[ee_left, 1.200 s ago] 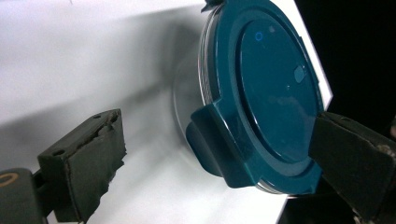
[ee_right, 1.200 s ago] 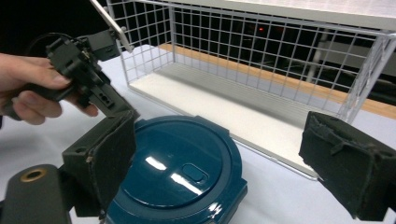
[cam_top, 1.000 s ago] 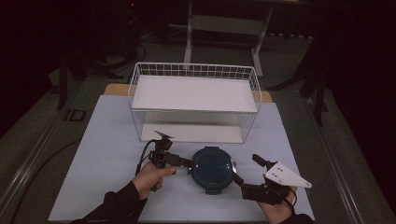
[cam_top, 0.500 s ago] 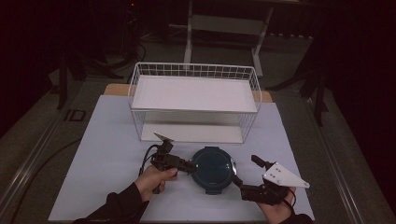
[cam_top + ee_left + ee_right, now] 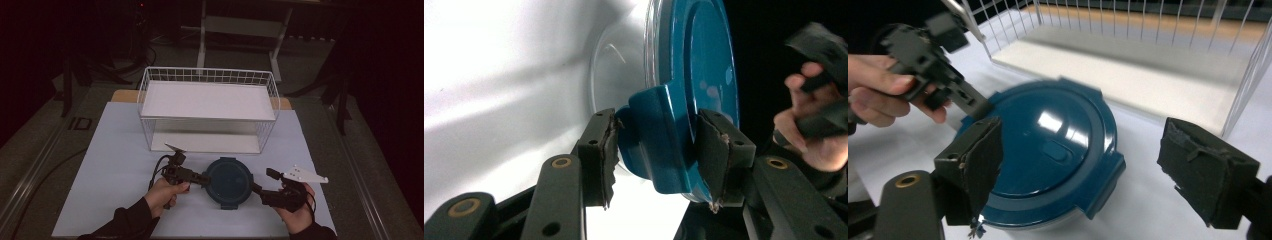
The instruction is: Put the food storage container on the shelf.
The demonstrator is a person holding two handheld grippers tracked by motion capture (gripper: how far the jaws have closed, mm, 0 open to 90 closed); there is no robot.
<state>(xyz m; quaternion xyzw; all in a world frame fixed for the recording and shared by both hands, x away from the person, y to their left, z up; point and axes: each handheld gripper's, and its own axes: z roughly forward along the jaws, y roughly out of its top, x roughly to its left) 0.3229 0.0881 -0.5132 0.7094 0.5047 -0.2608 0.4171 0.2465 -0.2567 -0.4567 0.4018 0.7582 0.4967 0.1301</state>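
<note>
A round container with a dark teal lid sits on the white table near its front edge. My left gripper reaches it from the left. In the left gripper view its jaws are closed on the lid's teal latch tab, with a pad pressing each side. My right gripper sits at the container's right side. Its jaws stand wide open over the lid and touch nothing. The right gripper view also has the left gripper at the lid's far edge.
A white wire basket rack with a flat white shelf stands just behind the container, its front rim close to the lid. The white table cover stretches to the left of the hands. Dark floor surrounds the table.
My left gripper has slid right, up to the container's left edge, and closed on the latch tab. The right gripper has barely moved.
</note>
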